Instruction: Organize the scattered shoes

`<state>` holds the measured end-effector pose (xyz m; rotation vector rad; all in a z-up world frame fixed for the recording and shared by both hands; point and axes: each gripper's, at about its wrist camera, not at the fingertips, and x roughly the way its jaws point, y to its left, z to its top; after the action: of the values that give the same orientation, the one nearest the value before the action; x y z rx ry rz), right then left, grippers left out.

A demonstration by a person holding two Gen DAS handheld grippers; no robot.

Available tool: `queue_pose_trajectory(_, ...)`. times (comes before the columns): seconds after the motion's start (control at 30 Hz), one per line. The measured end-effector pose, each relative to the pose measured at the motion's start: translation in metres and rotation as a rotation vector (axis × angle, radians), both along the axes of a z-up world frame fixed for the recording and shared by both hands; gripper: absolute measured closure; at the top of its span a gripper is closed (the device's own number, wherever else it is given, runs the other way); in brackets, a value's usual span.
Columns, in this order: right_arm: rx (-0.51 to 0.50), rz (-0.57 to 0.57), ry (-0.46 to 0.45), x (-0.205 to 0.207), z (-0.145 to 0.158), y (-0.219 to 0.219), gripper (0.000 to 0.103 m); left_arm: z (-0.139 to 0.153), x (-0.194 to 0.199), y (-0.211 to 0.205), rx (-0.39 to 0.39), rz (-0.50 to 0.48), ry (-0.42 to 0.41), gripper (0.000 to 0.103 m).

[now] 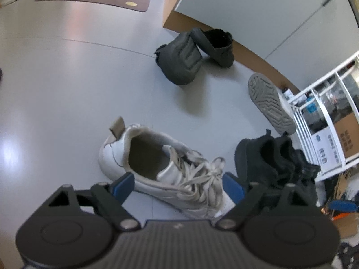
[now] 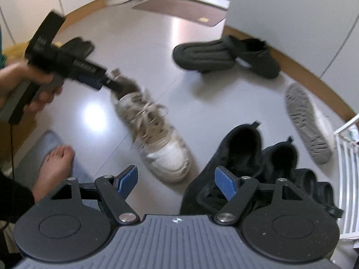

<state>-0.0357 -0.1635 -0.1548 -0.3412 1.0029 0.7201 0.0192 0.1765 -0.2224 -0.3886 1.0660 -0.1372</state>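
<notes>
Both grippers, left gripper point(image 1: 178, 186) and right gripper point(image 2: 176, 182), are standing wide open and holding nothing, while the white sneaker point(image 1: 161, 170), black pair point(image 2: 246, 157), grey slippers point(image 1: 193, 56) and overturned shoe point(image 1: 269, 103) are lying scattered on the floor point(image 1: 67, 89), suggesting most sorting is remaining.

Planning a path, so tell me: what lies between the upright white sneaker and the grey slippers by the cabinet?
Only bare floor between the white sneaker and the grey slippers; both wrist views show it.

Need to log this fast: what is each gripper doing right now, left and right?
Left gripper: open, its fingers either side of the white sneaker, not pressing it.
Right gripper: open, holding nothing.
</notes>
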Motion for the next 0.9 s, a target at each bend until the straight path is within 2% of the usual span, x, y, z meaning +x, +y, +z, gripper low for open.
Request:
queue_pose_trajectory(0.17, 0.003, -0.024, 0.027, 0.004, -0.023, 0.007, 0.023, -0.004, 0.001, -0.002, 0.040, -0.006, 0.004, 0.016)
queue_pose_trajectory(0.27, 0.016, -0.047, 0.043, 0.009, -0.039, 0.012, 0.023, -0.007, 0.000, 0.000, 0.026, -0.011, 0.016, 0.016)
queue_pose_trajectory(0.33, 0.029, -0.018, 0.071, 0.014, -0.053, 0.021, 0.023, -0.009, -0.002, 0.001, 0.020, -0.019, 0.023, 0.016)
queue_pose_trajectory(0.47, 0.016, 0.024, 0.019, 0.022, -0.072, 0.041, 0.023, -0.012, -0.004, 0.005, 0.020, -0.018, 0.032, 0.016)
queue_pose_trajectory(0.6, 0.040, -0.006, 0.023, 0.032, -0.076, 0.049, 0.023, -0.012, -0.005, 0.010, -0.001, 0.001, 0.025, 0.016)
queue_pose_trajectory(0.8, 0.038, 0.065, -0.025, 0.032, -0.074, 0.065, 0.022, -0.005, -0.011, 0.026, 0.026, 0.030, -0.012, 0.015)
queue_pose_trajectory(0.9, 0.042, 0.067, -0.015, 0.034, -0.073, 0.071, 0.016, -0.005, -0.012, 0.033, -0.004, 0.071, -0.016, 0.015)
